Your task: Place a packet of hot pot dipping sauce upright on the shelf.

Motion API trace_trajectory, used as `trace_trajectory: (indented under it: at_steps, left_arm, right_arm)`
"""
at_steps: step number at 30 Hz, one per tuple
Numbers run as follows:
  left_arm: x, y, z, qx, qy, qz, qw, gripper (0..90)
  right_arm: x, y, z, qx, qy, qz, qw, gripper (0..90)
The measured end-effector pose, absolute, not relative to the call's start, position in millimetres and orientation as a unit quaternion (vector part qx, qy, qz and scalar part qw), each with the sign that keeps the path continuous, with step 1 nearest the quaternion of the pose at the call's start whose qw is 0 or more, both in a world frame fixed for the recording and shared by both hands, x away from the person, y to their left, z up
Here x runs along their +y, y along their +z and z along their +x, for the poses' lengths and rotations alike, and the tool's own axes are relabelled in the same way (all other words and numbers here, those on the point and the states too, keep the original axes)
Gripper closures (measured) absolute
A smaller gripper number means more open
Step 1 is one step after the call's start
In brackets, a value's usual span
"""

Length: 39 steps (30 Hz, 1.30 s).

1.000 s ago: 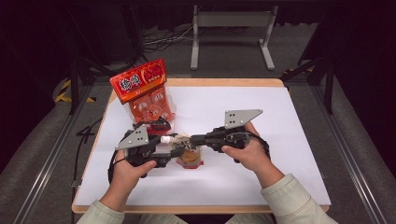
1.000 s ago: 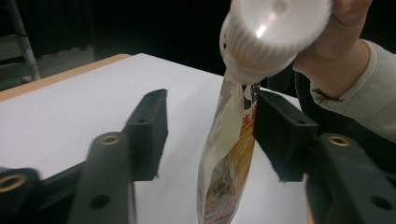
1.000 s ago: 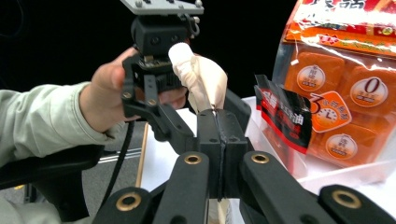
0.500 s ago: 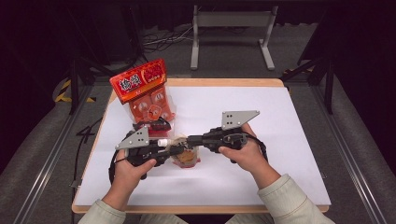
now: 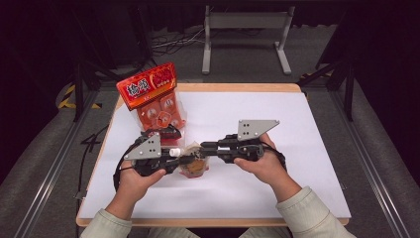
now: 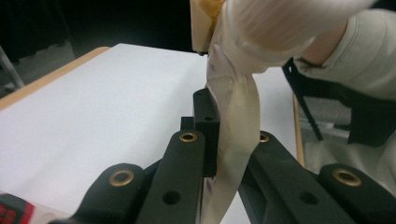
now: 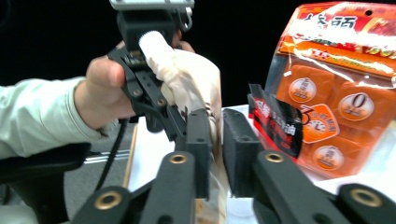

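Your desk (image 5: 307, 148), white-topped with a wooden rim, carries everything in play. At its far left corner a large orange-and-red snack bag (image 5: 154, 99) stands upright, with clear pockets of round orange packs showing through its front; in the right gripper view the same bag sits just beyond your jaws, and a small dark red-and-black torn wrapper piece (image 7: 275, 123) lies against its lower front.

Your two hands meet near the middle of the desk's near half. Your left gripper (image 5: 174, 158) points rightward and your right gripper (image 5: 204, 148) points leftward, tips almost touching over a small clear-wrapped snack pouch (image 5: 193, 166) with a brown-orange filling, which rests on the desk just under and between them.

Your left gripper is clamped fully on the pouch's pale, translucent wrapper strip (image 6: 236, 140): in the left gripper view the film runs up from between the closed jaws, pulled taut. Your right gripper has just been easing open; in the right gripper view the same pale film lies in the narrow gap between its jaws, against the left one, but you cannot tell whether the pads still press on it.
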State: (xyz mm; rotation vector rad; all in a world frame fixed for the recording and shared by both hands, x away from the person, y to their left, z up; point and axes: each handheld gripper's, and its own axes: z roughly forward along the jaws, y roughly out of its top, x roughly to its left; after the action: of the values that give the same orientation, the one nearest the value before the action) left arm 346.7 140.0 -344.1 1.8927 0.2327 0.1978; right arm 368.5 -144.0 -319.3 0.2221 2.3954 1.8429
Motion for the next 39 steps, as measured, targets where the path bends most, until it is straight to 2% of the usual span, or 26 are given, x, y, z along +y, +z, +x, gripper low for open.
trace_trajectory:
  at_steps: [8,24,31,39]
  left_arm:
    - [155.8,-327.3,353.5,0.106,0.088,0.803,0.580,88.9]
    - [198.5,-313.1,356.1,0.149,0.126,0.792,0.578,88.9]
    - [211.2,-315.4,356.0,0.166,0.143,0.790,0.572,88.9]
    - [222.5,-316.5,357.2,0.189,0.168,0.785,0.565,88.8]
  right_arm:
    - [-168.8,-318.5,357.7,0.789,0.601,0.088,0.099,62.9]
    - [-219.5,-342.8,349.7,0.777,0.580,0.177,0.170,46.8]
    - [-239.5,-340.0,344.6,0.764,0.576,0.203,0.207,42.7]
    - [-264.1,-343.6,341.4,0.748,0.580,0.236,0.219,39.9]
